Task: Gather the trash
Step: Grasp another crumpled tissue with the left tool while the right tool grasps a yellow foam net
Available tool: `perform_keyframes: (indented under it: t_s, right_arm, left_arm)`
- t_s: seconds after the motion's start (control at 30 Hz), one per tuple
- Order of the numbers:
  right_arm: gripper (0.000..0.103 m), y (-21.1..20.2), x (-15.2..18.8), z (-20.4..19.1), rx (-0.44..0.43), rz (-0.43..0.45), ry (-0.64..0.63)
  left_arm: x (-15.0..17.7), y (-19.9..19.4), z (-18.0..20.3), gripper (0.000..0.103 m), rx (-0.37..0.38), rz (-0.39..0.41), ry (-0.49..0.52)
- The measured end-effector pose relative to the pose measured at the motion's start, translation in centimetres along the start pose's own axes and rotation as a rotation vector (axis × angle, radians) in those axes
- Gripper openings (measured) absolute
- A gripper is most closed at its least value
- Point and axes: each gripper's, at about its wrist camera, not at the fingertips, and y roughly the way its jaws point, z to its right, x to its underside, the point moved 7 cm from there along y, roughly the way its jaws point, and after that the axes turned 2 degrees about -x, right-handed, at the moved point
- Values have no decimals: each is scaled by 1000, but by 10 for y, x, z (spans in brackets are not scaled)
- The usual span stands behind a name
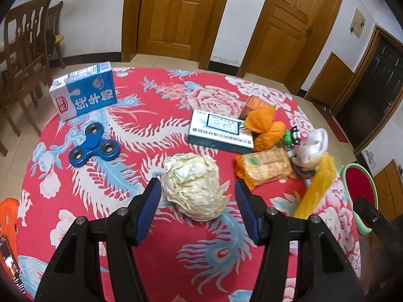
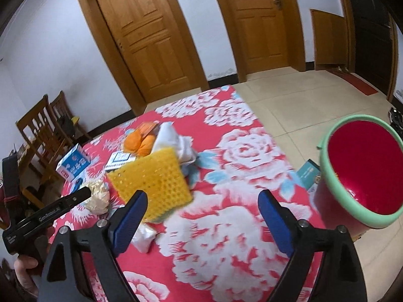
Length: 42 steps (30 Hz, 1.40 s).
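A crumpled ball of cream paper [image 1: 194,186] lies on the red flowered tablecloth [image 1: 176,264]. My left gripper [image 1: 197,183] is open around the ball, and a gap shows at the right pad. My right gripper [image 2: 202,195] stands wide open over bare cloth with nothing between its fingers. A yellow mesh foam sheet [image 2: 151,183] lies just ahead of its left finger, and a white plastic wrapper [image 2: 144,236] lies beside that finger. A red bucket with a green rim [image 2: 362,171] stands off the table's right edge. In the right wrist view the left gripper's black body [image 2: 50,211] shows beside the paper ball [image 2: 99,198].
On the cloth lie a blue milk carton [image 1: 83,93], a blue fidget spinner [image 1: 94,146], a blue-and-white box [image 1: 221,133], an orange bag [image 1: 264,128], a snack packet [image 1: 267,166] and white cloth [image 1: 313,146]. Wooden chairs [image 1: 22,58] stand at the left. A teal box [image 2: 308,173] lies by the bucket.
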Motion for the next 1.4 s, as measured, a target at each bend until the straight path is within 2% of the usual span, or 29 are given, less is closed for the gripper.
perform_keyframes:
  t_s: [0.13, 0.37, 0.63, 1.13, 1.2, 1.27, 1.4]
  right_arm:
    - [102, 16, 4, -16, -16, -36, -33]
    - [102, 46, 10, -33, -21, -102, -75]
    - [101, 71, 10, -29, -2, -133, -78]
    - [59, 74, 9, -19, 24, -123, -62]
    - [54, 73, 9, -17, 22, -123, -54]
    - [47, 72, 10, -15, 18, -124, -42]
    - [33, 71, 11, -14, -2, -131, -25]
  left_arm:
    - [4, 10, -3, 60, -2, -19, -9]
    - [9, 24, -6, 60, -7, -47, -25]
    - [10, 36, -5, 60, -1, -56, -28]
    - [9, 38, -4, 60, -31, -38, -15]
    - [10, 37, -4, 56, -30, -35, -18]
    - [10, 36, -3, 47, -13, -36, -28]
    - [13, 34, -1, 41, 5, -38, -37]
